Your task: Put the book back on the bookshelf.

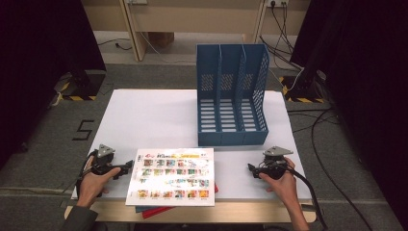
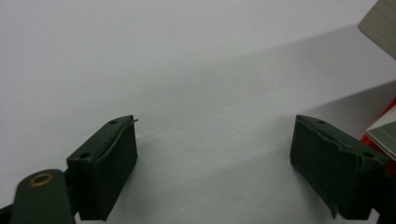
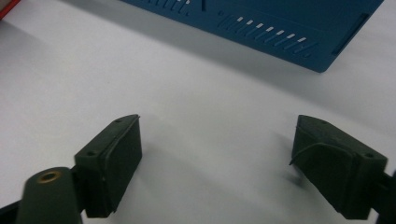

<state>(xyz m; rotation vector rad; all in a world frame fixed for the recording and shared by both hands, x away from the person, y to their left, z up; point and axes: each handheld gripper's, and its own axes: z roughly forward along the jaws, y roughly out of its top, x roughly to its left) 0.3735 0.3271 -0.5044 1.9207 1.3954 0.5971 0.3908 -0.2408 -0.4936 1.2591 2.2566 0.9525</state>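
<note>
A white booklet (image 1: 173, 176) printed with rows of small colour pictures lies on a short stack at the table's near edge, with a red book (image 1: 156, 211) and a darker one showing beneath it. A blue three-slot file holder (image 1: 231, 94) stands behind it, right of centre. My left gripper (image 1: 129, 166) rests on the table just left of the stack, pointing at it, open with bare table between its jaws (image 2: 215, 154). My right gripper (image 1: 250, 170) rests to the right of the stack, open as well (image 3: 217, 149), with the file holder's base (image 3: 280, 25) ahead of it.
The white tabletop (image 1: 154, 120) has free room at the left and behind the stack. Cables run over the carpet at the right (image 1: 327, 144). Black stand bases with yellow-striped tape sit on the floor at both far corners (image 1: 79, 84).
</note>
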